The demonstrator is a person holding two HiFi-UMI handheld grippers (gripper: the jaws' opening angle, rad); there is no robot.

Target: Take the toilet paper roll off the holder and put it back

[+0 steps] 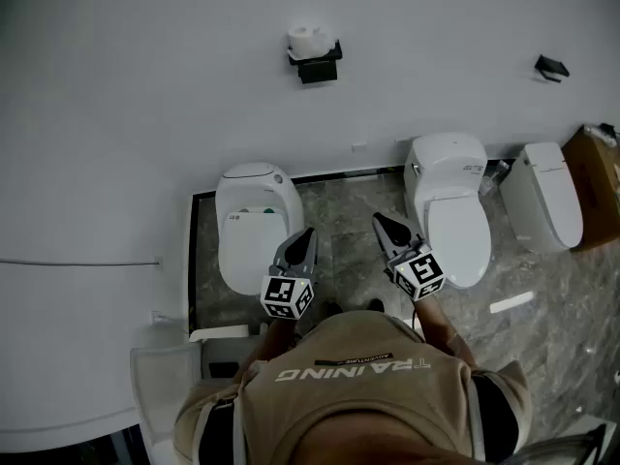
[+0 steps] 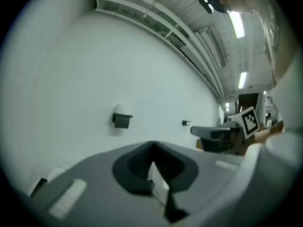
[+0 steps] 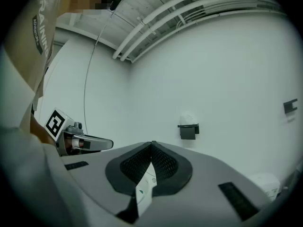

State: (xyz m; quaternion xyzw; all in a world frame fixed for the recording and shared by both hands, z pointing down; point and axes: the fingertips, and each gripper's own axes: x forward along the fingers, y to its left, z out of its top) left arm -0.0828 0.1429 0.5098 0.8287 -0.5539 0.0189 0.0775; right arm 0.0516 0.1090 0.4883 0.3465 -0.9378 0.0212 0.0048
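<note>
Toilet paper roll (image 1: 310, 39) upper centre of head view, seated on black holder (image 1: 316, 66) fixed to white wall (image 1: 145, 114); untouched, so removal not begun. Roll reads wider than tall, long axis probably sideways along wall; too small to tell which way its core faces. Lower centre, well apart from it: left gripper (image 1: 306, 235) and right gripper (image 1: 382, 223), both pinched closed and empty, tips aimed up-frame at the roll, likely lining up the approach
</note>
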